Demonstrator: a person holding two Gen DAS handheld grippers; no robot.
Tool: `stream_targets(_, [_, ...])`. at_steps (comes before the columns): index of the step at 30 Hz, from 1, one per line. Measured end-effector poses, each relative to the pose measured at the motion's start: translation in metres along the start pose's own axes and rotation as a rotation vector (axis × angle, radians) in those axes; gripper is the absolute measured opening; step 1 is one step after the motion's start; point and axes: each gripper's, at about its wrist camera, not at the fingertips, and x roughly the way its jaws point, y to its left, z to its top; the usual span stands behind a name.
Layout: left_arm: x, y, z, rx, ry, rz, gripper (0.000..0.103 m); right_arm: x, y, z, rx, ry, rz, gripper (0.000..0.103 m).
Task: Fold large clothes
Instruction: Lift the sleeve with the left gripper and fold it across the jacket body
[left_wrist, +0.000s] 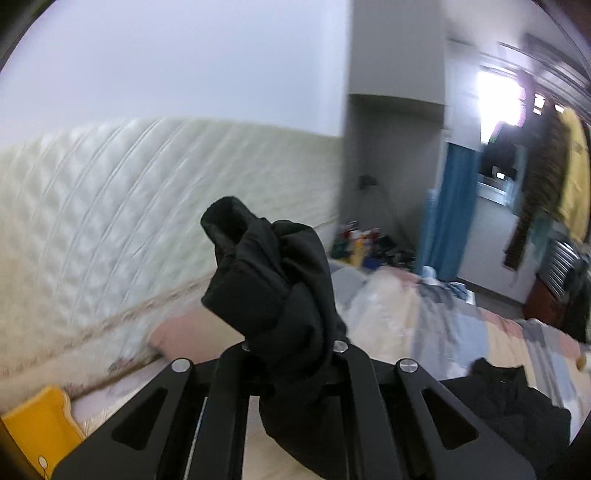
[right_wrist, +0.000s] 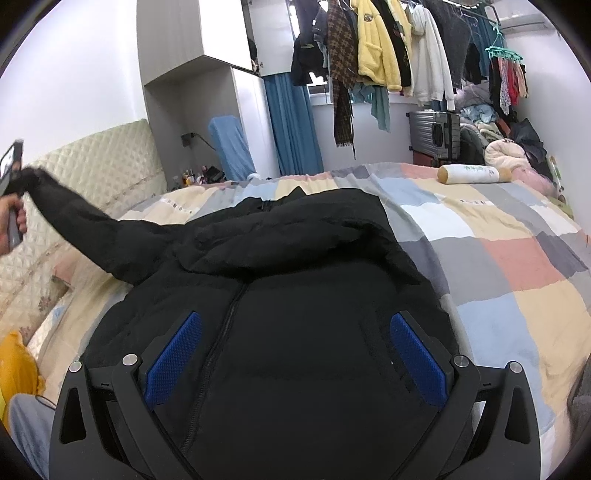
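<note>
Black padded jacket (right_wrist: 295, 295) lies spread on a bed's patchwork quilt (right_wrist: 498, 258), near the quilt's front edge, zipper facing up. Its left sleeve (right_wrist: 92, 225) stretches up toward the quilted headboard (right_wrist: 92, 166), where the left gripper (left_wrist: 291, 350) is clamped tight on the bunched cuff (left_wrist: 266, 266). The right gripper (right_wrist: 295, 354) hovers over the jacket's chest, blue pads (right_wrist: 173, 354) spread wide, holding nothing.

Left wrist view was smeared with motion blur, worst on the quilted headboard (left_wrist: 110, 221), and the window (left_wrist: 498, 99) blew out into white glare. Right wrist view was sharper and evenly lit, soft daylight, barely any shadows. The black jacket (right_wrist: 295, 332) lost nearly all detail. Both had heavy fisheye bending and dark corners.
</note>
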Motion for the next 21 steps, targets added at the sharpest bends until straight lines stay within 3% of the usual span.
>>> stream_targets(8, [-0.046, -0.132, 0.022, 0.163, -0.062, -0.137, 0.007, -0.002, -0.016, 0.005, 0.0, -0.018, 0.005, 0.103])
stream_targets(15, [-0.072, -0.23, 0.017, 0.224, -0.047, -0.271, 0.007, -0.008, -0.039, 0.009, 0.035, -0.015, 0.018, 0.103])
stream_targets(21, [-0.087, -0.32, -0.026, 0.373, -0.031, -0.388, 0.008, -0.015, -0.057, 0.01, 0.076, -0.035, 0.017, 0.103])
